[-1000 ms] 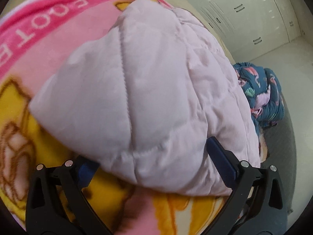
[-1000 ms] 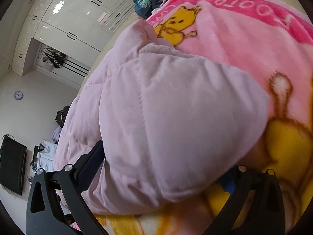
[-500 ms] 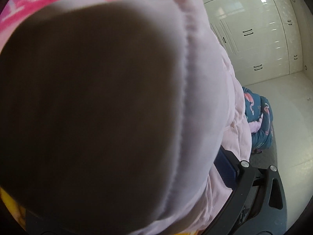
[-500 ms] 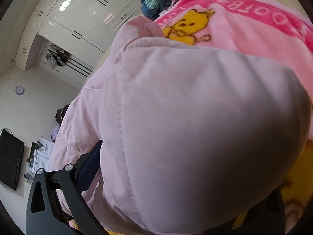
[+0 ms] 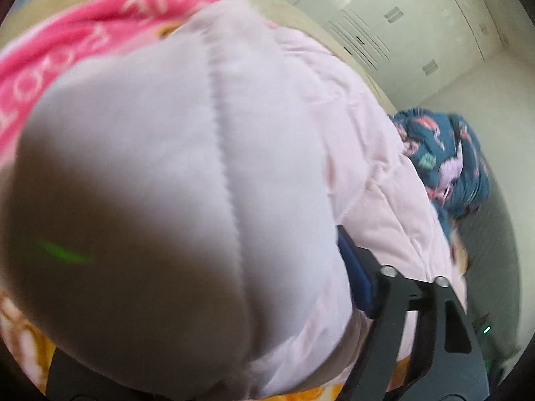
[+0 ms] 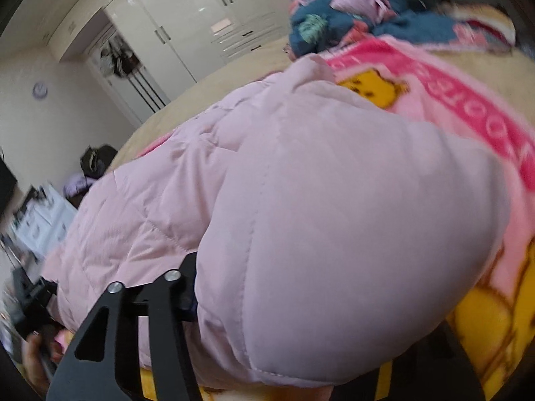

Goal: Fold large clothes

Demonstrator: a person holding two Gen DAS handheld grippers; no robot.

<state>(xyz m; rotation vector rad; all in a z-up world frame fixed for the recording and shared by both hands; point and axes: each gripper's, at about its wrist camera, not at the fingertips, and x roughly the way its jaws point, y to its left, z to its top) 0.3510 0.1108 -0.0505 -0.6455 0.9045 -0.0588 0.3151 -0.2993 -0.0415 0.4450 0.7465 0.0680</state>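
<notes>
A pale pink quilted jacket (image 5: 187, 173) fills the left wrist view and the right wrist view (image 6: 334, 220). It lies on a pink and yellow cartoon blanket (image 6: 468, 127), which also shows in the left wrist view (image 5: 67, 43). My left gripper (image 5: 214, 317) is shut on a puffy edge of the jacket, held close to the lens; only its right finger (image 5: 357, 274) shows. My right gripper (image 6: 317, 317) is shut on another padded edge; only its left finger (image 6: 187, 287) shows. The jacket hides the other fingers.
A crumpled dark blue patterned garment (image 5: 444, 160) lies beyond the jacket, also in the right wrist view (image 6: 334, 16). White wardrobe doors (image 6: 187, 26) stand behind the bed. A desk with clutter (image 6: 36, 214) is at left.
Both grippers have closed on the jacket's edges and lifted them. The fabric now bulges close to both lenses, and both views have swung and blurred.
</notes>
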